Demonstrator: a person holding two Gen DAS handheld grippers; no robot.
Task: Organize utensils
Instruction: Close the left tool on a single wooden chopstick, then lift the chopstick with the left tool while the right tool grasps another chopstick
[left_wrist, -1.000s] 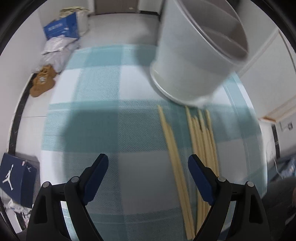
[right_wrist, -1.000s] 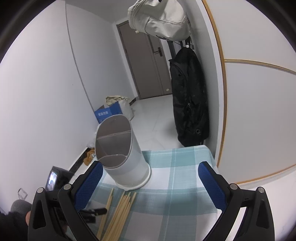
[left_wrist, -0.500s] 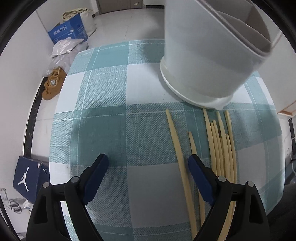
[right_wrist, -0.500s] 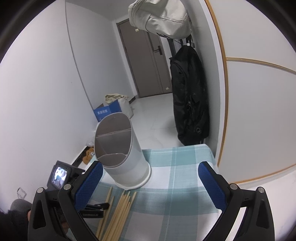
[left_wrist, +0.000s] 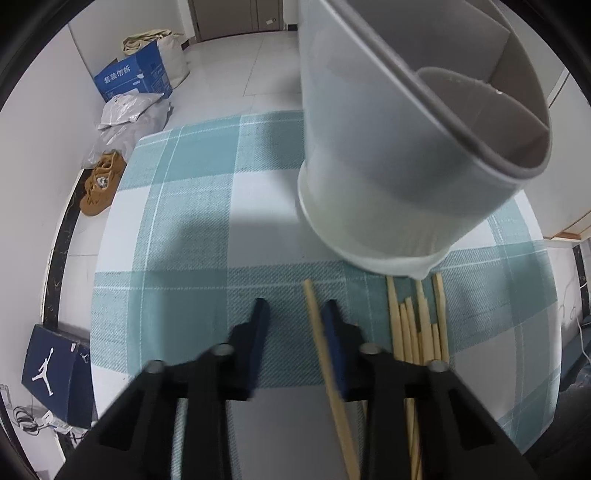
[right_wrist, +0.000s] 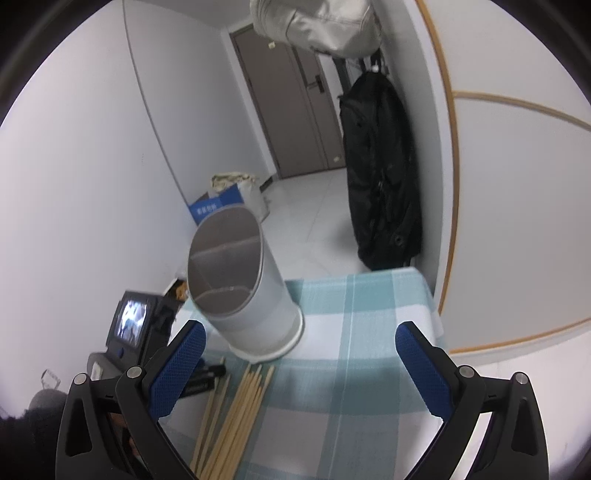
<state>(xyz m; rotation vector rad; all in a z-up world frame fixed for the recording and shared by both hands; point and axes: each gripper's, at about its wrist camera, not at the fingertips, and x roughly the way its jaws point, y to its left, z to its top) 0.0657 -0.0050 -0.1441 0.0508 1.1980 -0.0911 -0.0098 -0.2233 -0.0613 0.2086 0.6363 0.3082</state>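
Observation:
A white divided utensil holder (left_wrist: 399, 155) stands on a teal plaid tablecloth (left_wrist: 184, 229). Several bamboo chopsticks (left_wrist: 417, 328) lie in a bundle in front of it. My left gripper (left_wrist: 295, 321) is low over the cloth, its jaws partly closed with a gap between them. One separate chopstick (left_wrist: 325, 358) lies against the inner side of its right finger (left_wrist: 332, 332). In the right wrist view the holder (right_wrist: 243, 291) and the chopsticks (right_wrist: 236, 413) sit ahead and to the left. My right gripper (right_wrist: 295, 365) is open, empty and held above the table.
The table's left edge drops to a tiled floor with a blue carton (left_wrist: 133, 77), bags, brown shoes (left_wrist: 101, 182) and a shoe box (left_wrist: 55, 373). A black coat (right_wrist: 380, 177) hangs on the wall behind the table. The left hand-held unit's screen (right_wrist: 131, 319) shows at left.
My left gripper's jaws have closed in from wide open to a narrow gap around one chopstick. The right gripper stays open and has barely moved.

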